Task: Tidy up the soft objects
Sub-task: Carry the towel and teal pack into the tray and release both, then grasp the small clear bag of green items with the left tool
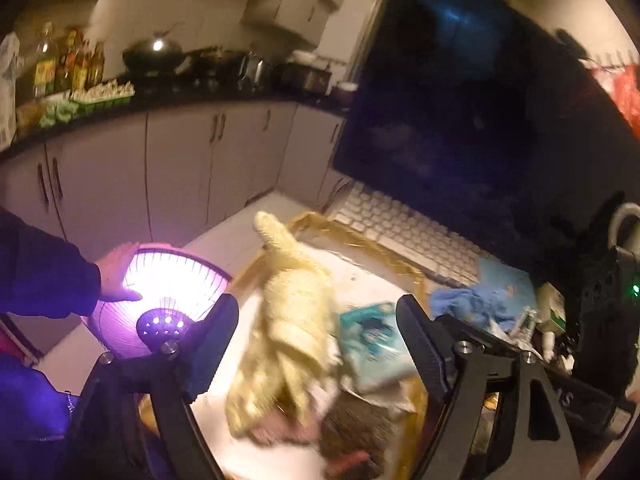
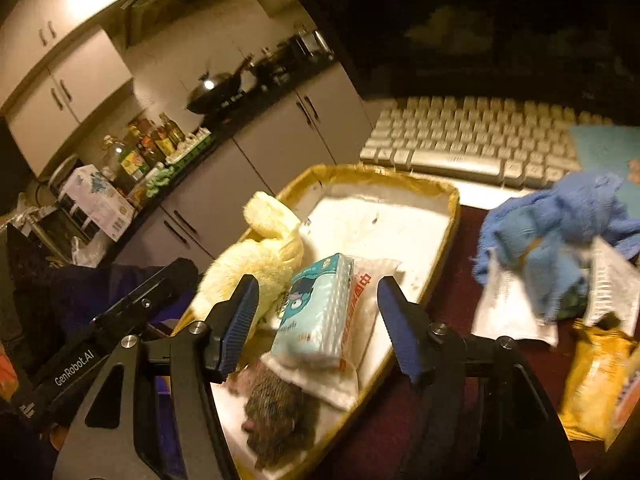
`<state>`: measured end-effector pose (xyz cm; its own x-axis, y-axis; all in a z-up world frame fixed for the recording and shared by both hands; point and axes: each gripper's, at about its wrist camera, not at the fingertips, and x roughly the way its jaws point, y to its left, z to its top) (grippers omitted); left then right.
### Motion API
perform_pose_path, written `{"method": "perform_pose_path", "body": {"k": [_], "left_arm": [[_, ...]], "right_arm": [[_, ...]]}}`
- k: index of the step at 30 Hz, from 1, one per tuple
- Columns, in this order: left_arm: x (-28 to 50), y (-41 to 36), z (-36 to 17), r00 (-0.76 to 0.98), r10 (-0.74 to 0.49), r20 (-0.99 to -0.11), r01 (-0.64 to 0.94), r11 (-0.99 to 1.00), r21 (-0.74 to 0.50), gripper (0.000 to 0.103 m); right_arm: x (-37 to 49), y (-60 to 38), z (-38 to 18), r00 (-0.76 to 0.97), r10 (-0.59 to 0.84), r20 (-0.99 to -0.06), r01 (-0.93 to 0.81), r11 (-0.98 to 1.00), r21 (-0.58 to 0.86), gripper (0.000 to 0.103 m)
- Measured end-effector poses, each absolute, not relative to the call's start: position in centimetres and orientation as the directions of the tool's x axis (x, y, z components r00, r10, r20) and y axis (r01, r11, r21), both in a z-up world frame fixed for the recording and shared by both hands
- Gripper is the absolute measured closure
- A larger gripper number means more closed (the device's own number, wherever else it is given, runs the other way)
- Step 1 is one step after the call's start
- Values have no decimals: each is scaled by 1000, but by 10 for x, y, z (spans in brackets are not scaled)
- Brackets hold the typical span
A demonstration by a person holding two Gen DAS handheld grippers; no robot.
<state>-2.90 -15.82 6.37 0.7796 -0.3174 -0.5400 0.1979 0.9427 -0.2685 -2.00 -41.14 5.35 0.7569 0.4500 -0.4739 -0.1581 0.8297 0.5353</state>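
A white tray with a gold rim [image 2: 454, 216] lies on the desk. In it are a yellow plush toy [image 2: 260, 256], a teal tissue pack [image 2: 316, 312], a white packet [image 2: 364, 308] and a grey-brown furry toy [image 2: 276, 412]. My right gripper [image 2: 316, 320] is open and empty, above the tissue pack. My left gripper [image 1: 316, 344] is open and empty, above the yellow plush [image 1: 292, 320], the tissue pack [image 1: 372, 340] and the tray [image 1: 404, 268]. A blue cloth [image 2: 560, 232] lies on the desk right of the tray; it also shows in the left wrist view [image 1: 476, 300].
A white keyboard [image 2: 480, 140] and a dark monitor [image 1: 460, 120] stand behind the tray. A glowing heater fan [image 1: 160, 304] with a hand on it is at the left. Paper and a yellow bag [image 2: 592, 384] lie at the right. Kitchen cabinets [image 1: 160, 176] are beyond.
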Motion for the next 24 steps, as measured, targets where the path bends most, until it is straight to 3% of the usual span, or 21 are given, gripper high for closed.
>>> {"method": "perform_pose_path", "body": {"k": [6, 10, 15, 24], "left_arm": [[-58, -216, 61, 732, -353, -583, 289, 935, -204, 22], [-57, -259, 55, 703, -355, -616, 331, 930, -159, 22], [-56, -303, 35, 636, -371, -676, 390, 911, -133, 22], [-56, -326, 15, 608, -351, -712, 408, 908, -98, 22]], "right_arm": [[-57, -481, 34, 730, 374, -573, -24, 851, 525, 41], [-79, -534, 18, 727, 232, -646, 127, 880, 459, 41], [-76, -585, -10, 697, 196, -689, 262, 826, 500, 41], [-42, -585, -15, 681, 178, -710, 280, 833, 477, 41]]}}
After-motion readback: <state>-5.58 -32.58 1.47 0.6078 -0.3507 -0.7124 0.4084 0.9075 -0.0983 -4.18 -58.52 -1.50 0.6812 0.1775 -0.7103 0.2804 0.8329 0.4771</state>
